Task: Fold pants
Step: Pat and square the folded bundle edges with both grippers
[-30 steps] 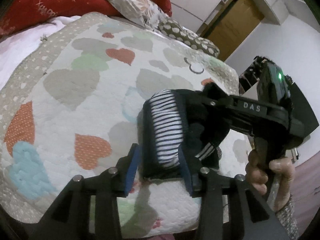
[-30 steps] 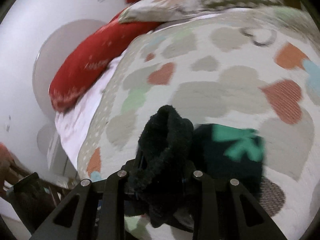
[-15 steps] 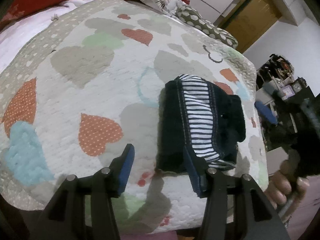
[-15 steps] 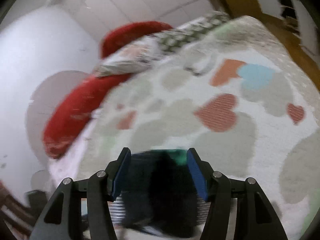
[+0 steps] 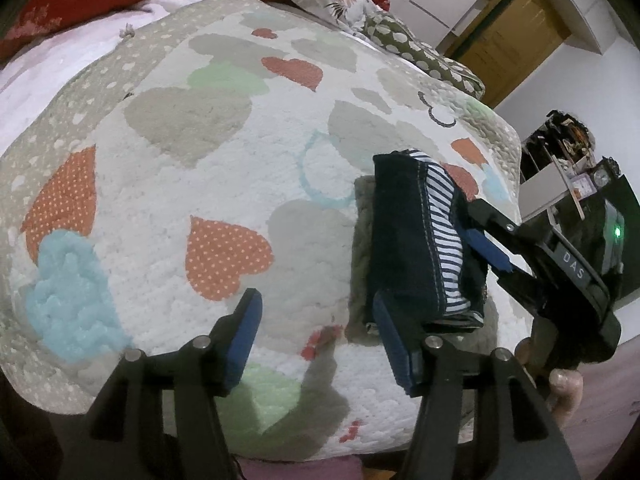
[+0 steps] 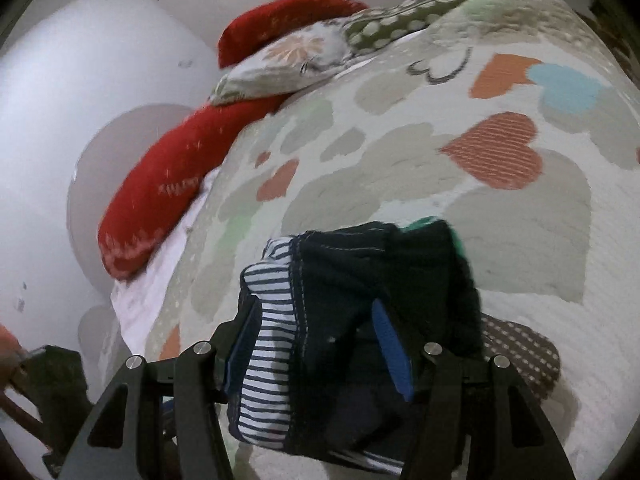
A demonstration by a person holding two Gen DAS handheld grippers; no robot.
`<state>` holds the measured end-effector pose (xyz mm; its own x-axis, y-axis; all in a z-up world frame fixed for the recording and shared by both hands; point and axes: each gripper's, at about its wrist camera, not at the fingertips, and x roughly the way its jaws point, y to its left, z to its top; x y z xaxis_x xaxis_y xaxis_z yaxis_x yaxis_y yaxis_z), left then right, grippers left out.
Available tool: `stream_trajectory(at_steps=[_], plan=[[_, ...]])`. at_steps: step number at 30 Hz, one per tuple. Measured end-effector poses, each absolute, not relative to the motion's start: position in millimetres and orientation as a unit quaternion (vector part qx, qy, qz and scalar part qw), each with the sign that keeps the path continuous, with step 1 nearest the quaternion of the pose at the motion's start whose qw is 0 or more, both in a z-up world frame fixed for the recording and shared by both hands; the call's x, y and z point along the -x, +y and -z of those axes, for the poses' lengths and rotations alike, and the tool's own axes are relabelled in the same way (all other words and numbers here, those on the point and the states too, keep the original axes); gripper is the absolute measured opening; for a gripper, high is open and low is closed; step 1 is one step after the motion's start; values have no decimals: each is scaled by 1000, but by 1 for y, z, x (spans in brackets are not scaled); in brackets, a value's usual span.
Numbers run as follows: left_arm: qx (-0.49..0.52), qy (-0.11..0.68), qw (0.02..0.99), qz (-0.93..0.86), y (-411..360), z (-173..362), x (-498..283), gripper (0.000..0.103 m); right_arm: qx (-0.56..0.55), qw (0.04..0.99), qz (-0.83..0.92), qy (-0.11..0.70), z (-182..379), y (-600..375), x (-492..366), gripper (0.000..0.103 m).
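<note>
The pants [image 5: 416,248] are a small dark navy bundle with a striped lining, lying on the heart-patterned quilt [image 5: 224,152]. My left gripper [image 5: 318,340] hovers just in front of it. Its jaws are opening with only quilt between them, and its right finger [image 5: 394,348] stands against the bundle's near left corner. My right gripper [image 6: 316,344] has come in from the right and stands open, pushed down onto the pants [image 6: 340,292]. The striped edge and a dark fold sit between its fingers without being squeezed. In the left wrist view the right gripper [image 5: 480,236] rests against the bundle's right side.
Red pillows [image 6: 168,188] and a floral pillow [image 6: 288,60] lie at the head of the bed, beside a white wall. A pink sheet [image 5: 60,52] shows past the quilt. A wooden door [image 5: 508,28] and a cluttered shelf [image 5: 568,152] stand off the right side. A hand [image 5: 564,388] holds the right gripper.
My left gripper let go of the pants, opened and shifted left of them. My right gripper released the dark fabric, lifted clear, then came down open over the bundle.
</note>
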<state>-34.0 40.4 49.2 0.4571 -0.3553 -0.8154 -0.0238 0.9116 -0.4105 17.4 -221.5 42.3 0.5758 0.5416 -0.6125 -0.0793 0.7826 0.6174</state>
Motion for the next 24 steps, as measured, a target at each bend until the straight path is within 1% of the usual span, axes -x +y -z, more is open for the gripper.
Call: stream_trajectory(at_steps=[5, 10, 13, 14, 15, 16, 18, 20, 22, 24], plan=[[174, 508, 837, 106, 37, -53, 39, 57, -305, 844, -165, 410, -39, -240, -7, 61], [176, 508, 837, 103, 36, -53, 39, 61, -304, 853, -107, 410, -37, -263, 9, 62], [173, 513, 834, 106, 33, -51, 37, 61, -328, 850, -87, 403, -33, -283, 18, 62], [172, 515, 832, 110, 30, -51, 35, 61, -337, 848, -86, 400, -31, -289, 21, 64], [172, 515, 832, 115, 27, -51, 33, 64, -346, 845, -90, 397, -30, -294, 24, 65], [171, 513, 832, 126, 23, -52, 27, 70, -352, 843, -94, 397, -29, -296, 24, 68], [163, 513, 830, 144, 13, -52, 16, 75, -360, 836, -100, 402, -25, -298, 22, 69], [155, 516, 826, 165, 2, -49, 2, 76, -364, 830, -112, 409, -20, -295, 16, 69], [148, 526, 816, 189, -10, -40, -16, 81, -362, 824, -123, 418, -15, -288, 7, 69], [152, 549, 798, 199, -20, -25, -35, 81, -357, 818, -137, 429, -9, -281, -2, 69]])
